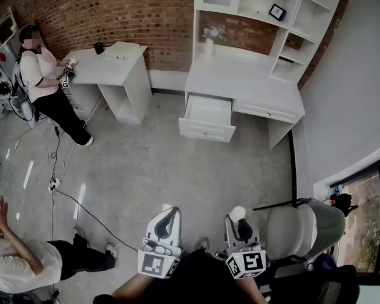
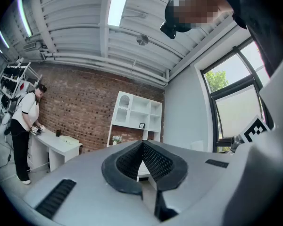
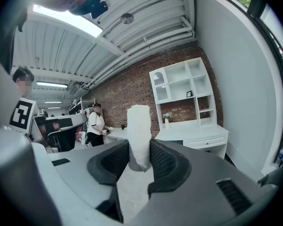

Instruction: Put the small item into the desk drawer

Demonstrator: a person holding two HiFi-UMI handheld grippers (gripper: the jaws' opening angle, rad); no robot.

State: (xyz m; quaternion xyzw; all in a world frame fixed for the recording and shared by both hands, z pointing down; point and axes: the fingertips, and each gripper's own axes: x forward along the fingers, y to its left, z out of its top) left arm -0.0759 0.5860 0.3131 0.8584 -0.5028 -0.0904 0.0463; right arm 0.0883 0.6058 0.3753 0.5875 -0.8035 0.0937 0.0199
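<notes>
The white desk (image 1: 240,81) stands against the brick wall, and its left drawer (image 1: 207,116) is pulled open. My right gripper (image 1: 239,223) is at the bottom of the head view, far from the desk, shut on a small white cylindrical item (image 1: 237,213). In the right gripper view the item (image 3: 138,126) stands upright between the black pads of the right gripper (image 3: 139,159), with the desk (image 3: 193,132) beyond it. My left gripper (image 1: 170,215) hangs beside it. Its jaws are shut with nothing between them, and the left gripper (image 2: 143,149) shows its pads meeting at the tip.
A shelf unit (image 1: 272,11) rises above the desk. A second white desk (image 1: 114,65) at the left has a person (image 1: 41,75) standing at it. Another person (image 1: 19,258) crouches at the lower left. Cables (image 1: 54,182) lie on the floor. A grey chair (image 1: 304,227) stands right of my grippers.
</notes>
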